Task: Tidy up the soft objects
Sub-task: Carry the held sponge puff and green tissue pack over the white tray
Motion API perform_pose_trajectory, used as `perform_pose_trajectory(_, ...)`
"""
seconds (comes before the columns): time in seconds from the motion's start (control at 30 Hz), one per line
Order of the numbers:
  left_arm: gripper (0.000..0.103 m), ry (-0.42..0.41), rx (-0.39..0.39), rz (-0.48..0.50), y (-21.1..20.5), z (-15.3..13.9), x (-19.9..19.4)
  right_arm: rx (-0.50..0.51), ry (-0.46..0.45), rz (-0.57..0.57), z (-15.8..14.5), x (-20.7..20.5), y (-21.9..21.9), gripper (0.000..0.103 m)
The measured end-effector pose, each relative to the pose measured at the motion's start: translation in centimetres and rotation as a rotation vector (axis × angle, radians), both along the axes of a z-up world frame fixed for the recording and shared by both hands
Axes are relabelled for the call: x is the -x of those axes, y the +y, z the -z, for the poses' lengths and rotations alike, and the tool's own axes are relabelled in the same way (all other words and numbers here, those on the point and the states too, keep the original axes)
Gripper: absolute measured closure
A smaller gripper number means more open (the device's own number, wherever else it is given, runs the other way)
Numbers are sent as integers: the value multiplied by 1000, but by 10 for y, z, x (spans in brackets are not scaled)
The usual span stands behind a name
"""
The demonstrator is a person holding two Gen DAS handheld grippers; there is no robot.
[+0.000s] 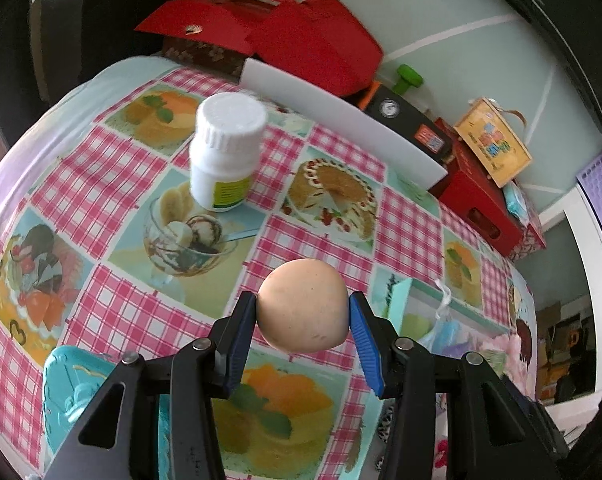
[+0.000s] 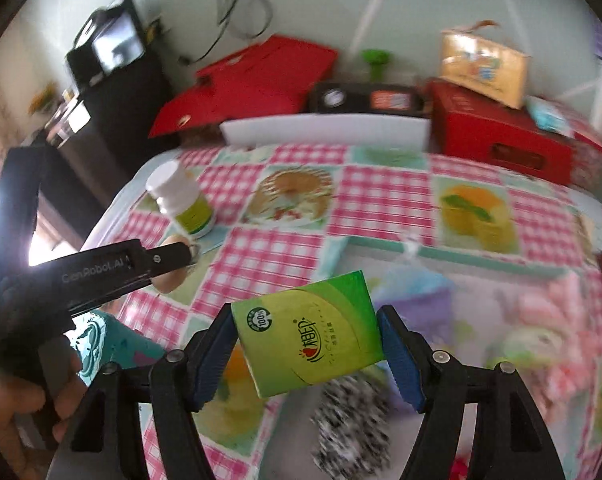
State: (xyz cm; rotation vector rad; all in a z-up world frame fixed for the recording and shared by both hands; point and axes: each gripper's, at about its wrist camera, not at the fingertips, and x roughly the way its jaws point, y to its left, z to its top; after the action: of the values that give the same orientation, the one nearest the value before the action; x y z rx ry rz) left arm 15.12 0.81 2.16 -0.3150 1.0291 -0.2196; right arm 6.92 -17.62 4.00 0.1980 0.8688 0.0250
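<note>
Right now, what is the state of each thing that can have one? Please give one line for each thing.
left gripper: shut on the peach ball, above the tablecloth.
peach ball: held, lifted.
right gripper: shut on the green packet.
green packet: held, tilted.
white bottle: upright on the tablecloth, cap on.

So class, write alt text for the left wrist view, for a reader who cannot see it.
The left gripper holds a pale peach egg-shaped object between its blue-padded jaws, above a table covered in a pink checked dessert-print cloth. A white bottle stands upright further back, with red boxes along the far edge.
</note>
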Motion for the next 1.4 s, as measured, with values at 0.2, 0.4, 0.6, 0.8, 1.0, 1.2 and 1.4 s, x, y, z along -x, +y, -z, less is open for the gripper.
perform_pose_trajectory(0.2,54,-48,-32,79,-25,-15,18,-1,-41,136,-12,38,-39,30)
perform_pose_trajectory(0.4,54,-79,-54,204,-64,-22,40,-17,-26,287,-4,71,-82,30)
perform_pose_trajectory(0.6,54,-83,-86,328,-103,-19,62,-42,-2,392,6,94,-118,30)
perform_pose_trajectory(0.8,54,-74,-124,421,-136,-8,80,-43,30,458,16,107,-140,30)
perform_pose_trajectory(1.0,53,-40,-152,483,-156,7,91,-52,67,445,26,103,-140,29)
perform_pose_trajectory(1.2,53,-32,-174,503,-162,11,94,-53,100,438,37,99,-140,29)
perform_pose_trajectory(1.4,53,-23,-167,496,-161,11,91,-56,113,433,41,97,-140,29)
